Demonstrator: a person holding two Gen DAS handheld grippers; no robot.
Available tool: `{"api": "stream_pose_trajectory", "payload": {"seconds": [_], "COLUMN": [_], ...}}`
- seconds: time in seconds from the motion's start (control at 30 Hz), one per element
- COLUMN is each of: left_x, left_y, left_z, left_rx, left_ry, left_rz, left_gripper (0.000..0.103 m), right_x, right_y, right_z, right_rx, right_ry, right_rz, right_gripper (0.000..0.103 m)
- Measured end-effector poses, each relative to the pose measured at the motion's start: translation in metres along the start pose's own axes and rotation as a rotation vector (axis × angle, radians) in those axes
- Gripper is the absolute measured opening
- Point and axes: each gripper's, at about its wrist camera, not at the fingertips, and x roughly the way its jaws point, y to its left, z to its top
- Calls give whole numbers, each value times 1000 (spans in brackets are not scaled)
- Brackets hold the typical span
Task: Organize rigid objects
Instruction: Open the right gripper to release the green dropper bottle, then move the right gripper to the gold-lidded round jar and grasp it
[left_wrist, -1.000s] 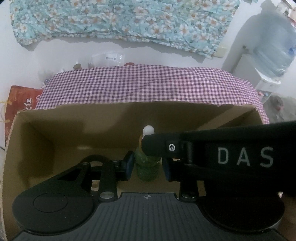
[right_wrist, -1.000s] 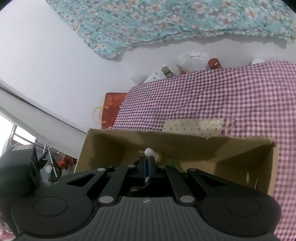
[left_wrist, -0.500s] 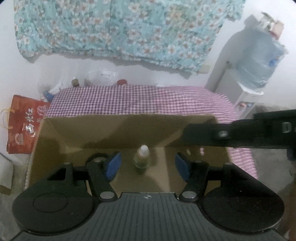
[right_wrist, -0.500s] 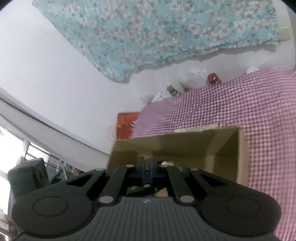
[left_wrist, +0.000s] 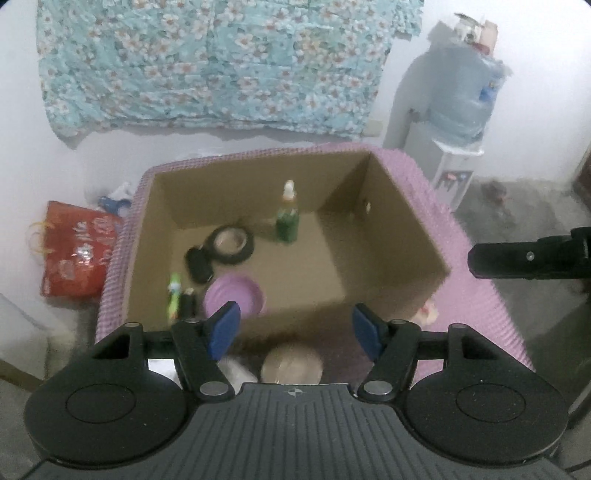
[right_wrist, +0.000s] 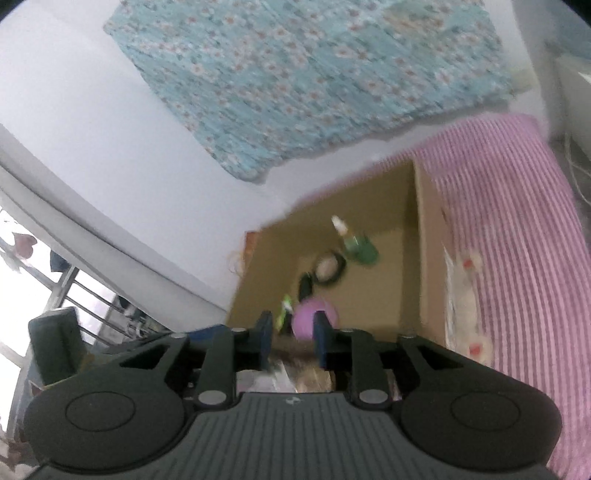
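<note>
Left hand-held gripper (left_wrist: 295, 328) wide open, empty, above box (left_wrist: 399, 229) rim; right hand-held gripper (right_wrist: 291, 341) part-open, empty.

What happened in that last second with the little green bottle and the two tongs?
The left tongs let go of the green bottle, opened wide and pulled up and back out of the cardboard box. The right tongs also lifted away and opened partway. The bottle stayed upright where it was set down.
</note>
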Motion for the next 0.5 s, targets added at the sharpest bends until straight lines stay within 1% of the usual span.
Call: {"api": "stream_pose_trajectory", "payload": {"seconds": [0.07, 0.17, 0.3, 0.4, 0.47, 0.5], "left_x": [3, 13, 32, 48, 57, 60], "left_y": [0, 2, 3, 5, 6, 7], "left_z": [-18, -38, -59, -70, -74, -74], "left_rx": [13, 10, -2, -13, -15, -14], "left_ry": [6, 26, 69, 99, 101, 99], "left_rz": [6, 12, 2, 17, 27, 33], "left_gripper": [66, 66, 65, 62, 61, 61], "right_x": [8, 22, 44, 65, 82, 87], "right_y": [-2, -8, -12, -14, -15, -16], "right_z": [-19, -38, -52, -56, -55, -55], "right_rx": [15, 49, 76, 82, 93, 94], "right_ry": [19, 52, 98, 127, 144, 148], "right_rz": [-30, -49, -56, -65, -66, -64], "right_gripper": [31, 31, 32, 34, 46, 48]}}
